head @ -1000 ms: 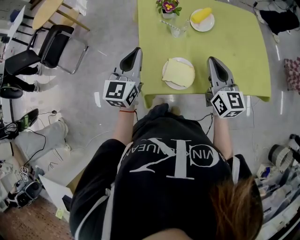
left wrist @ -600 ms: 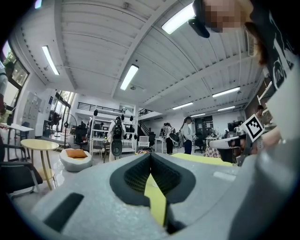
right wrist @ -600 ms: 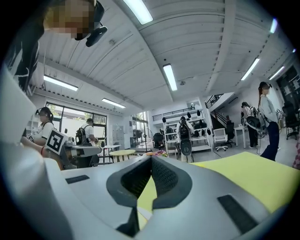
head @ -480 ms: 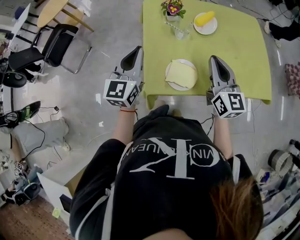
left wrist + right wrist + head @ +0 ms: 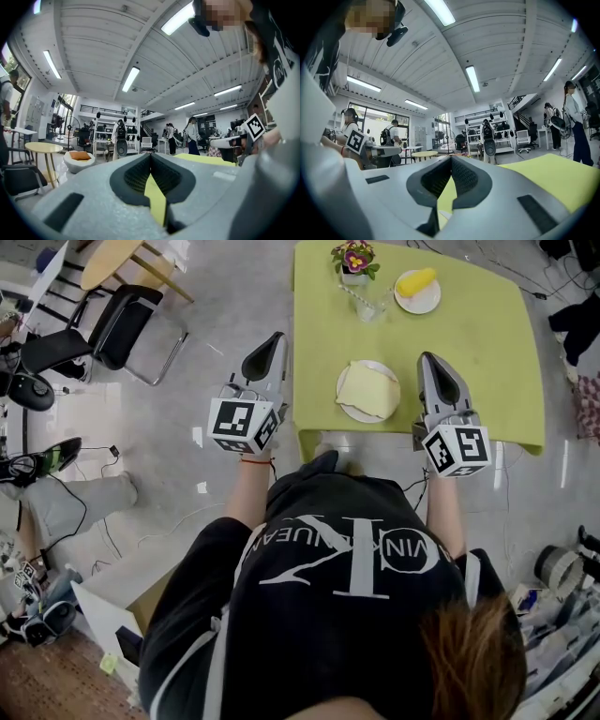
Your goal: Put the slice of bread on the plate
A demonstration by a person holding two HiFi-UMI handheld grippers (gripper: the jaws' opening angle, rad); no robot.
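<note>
A pale slice of bread (image 5: 367, 388) lies on a white plate (image 5: 349, 412) near the front edge of the green table (image 5: 487, 362). My left gripper (image 5: 272, 339) hangs over the floor just left of the table, level with the plate. The right gripper (image 5: 428, 360) hovers over the table right of the plate. Neither touches the bread or plate. In the left gripper view the left gripper (image 5: 151, 154) has its tips together with nothing between them. The right gripper (image 5: 451, 157) looks the same in the right gripper view, above the green tabletop (image 5: 543, 180).
At the table's far side stand a flower pot (image 5: 353, 259), a glass (image 5: 369, 305) and a second plate (image 5: 418, 298) bearing something yellow. A black chair (image 5: 117, 324) stands on the floor to the left. Cables and gear lie at the room's edges; people stand in the distance.
The head view has drifted, so the table and plate sit a little further right in the picture. Both grippers keep their places beside the plate and stay shut.
</note>
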